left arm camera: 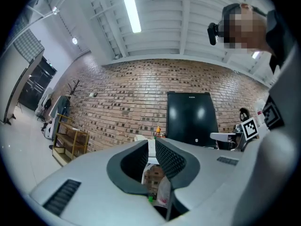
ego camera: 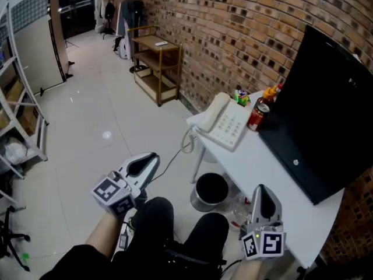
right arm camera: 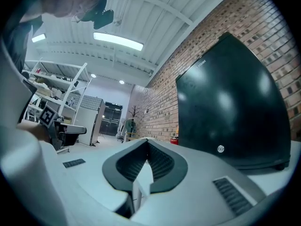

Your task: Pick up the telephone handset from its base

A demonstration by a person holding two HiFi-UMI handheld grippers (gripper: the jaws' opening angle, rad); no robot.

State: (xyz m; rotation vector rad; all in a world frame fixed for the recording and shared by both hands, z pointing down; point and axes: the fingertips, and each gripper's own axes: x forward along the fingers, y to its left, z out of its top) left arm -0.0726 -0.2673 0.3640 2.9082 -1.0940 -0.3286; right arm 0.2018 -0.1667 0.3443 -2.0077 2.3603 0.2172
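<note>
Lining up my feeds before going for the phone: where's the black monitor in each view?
Head view: black monitor at right, on the white table.
Left gripper view: monitor just right of centre.
Right gripper view: monitor fills the right half.
Shared landmark: the brick wall behind it.

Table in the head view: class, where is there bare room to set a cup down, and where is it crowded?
Bare: the strip of table between the telephone and the monitor, running toward the right gripper. Crowded: the far end, where the telephone, a red can and an orange-topped bottle cluster.
</note>
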